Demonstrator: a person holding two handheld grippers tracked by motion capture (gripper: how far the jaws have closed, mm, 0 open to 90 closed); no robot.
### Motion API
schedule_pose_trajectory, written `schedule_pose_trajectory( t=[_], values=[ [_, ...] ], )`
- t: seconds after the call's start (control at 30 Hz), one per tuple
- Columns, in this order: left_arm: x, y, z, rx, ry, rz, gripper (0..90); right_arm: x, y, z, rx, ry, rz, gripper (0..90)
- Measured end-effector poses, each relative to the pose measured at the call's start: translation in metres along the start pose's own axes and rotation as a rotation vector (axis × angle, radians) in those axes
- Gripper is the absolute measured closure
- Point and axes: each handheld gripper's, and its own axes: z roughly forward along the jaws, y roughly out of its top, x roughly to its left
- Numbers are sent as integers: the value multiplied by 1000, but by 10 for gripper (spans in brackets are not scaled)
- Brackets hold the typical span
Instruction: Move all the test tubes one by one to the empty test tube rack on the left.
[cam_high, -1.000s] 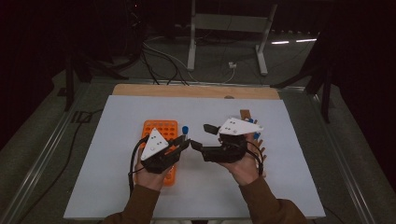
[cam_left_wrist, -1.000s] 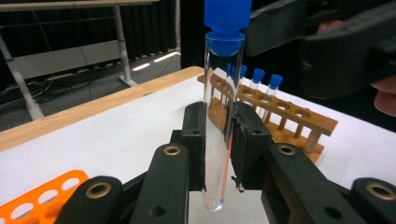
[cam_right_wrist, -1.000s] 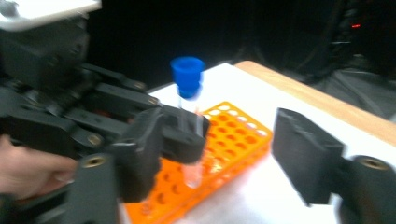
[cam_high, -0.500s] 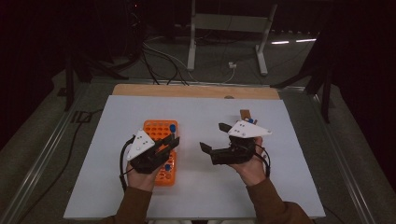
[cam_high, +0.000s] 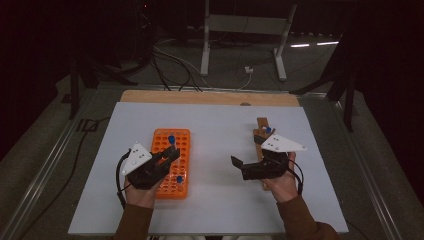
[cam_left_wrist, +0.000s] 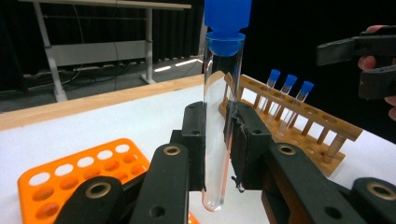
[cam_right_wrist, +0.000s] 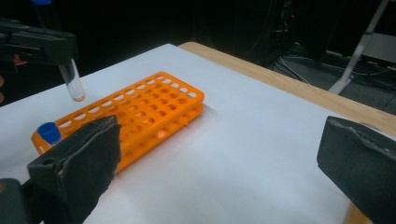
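Observation:
My left gripper (cam_high: 169, 154) is shut on a clear test tube with a blue cap (cam_high: 171, 139) and holds it upright over the orange rack (cam_high: 183, 144). Up close, its pads clamp the tube (cam_left_wrist: 222, 116) at mid-length, my left gripper (cam_left_wrist: 223, 154) just below the cap. One more blue-capped tube (cam_high: 179, 179) stands at the orange rack's near end. My right gripper (cam_high: 241, 168) has just been opening and stands wide open, nothing between its jaws, beside the wooden rack (cam_high: 261, 124). That wooden rack (cam_left_wrist: 299, 116) holds three blue-capped tubes (cam_left_wrist: 287, 88).
A white mat (cam_high: 220, 125) covers the table, with a wooden strip (cam_high: 210, 97) along its far edge. From the right gripper view (cam_right_wrist: 219, 163), the orange rack (cam_right_wrist: 149, 109) lies to the left, and the held tube (cam_right_wrist: 72, 81) hangs above its near corner.
The two hands have drawn apart: the left moved left with the tube to above the orange rack, and the right moved right toward the wooden rack while its jaws spread.

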Motion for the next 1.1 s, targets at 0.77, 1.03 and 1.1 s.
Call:
schedule_pose_trajectory(
  t=[0.77, 1.03, 1.1],
  values=[
    [5, -23, -9, 27, 10, -17, 780, -29, -31, -24, -25, -51, 81, 0],
    [5, -32, -10, 45, 11, -25, 779, -36, -44, -33, -30, -66, 101, 0],
    [5, -34, -11, 44, 9, -33, 779, -37, -46, -35, -31, -68, 106, 0]
  ],
)
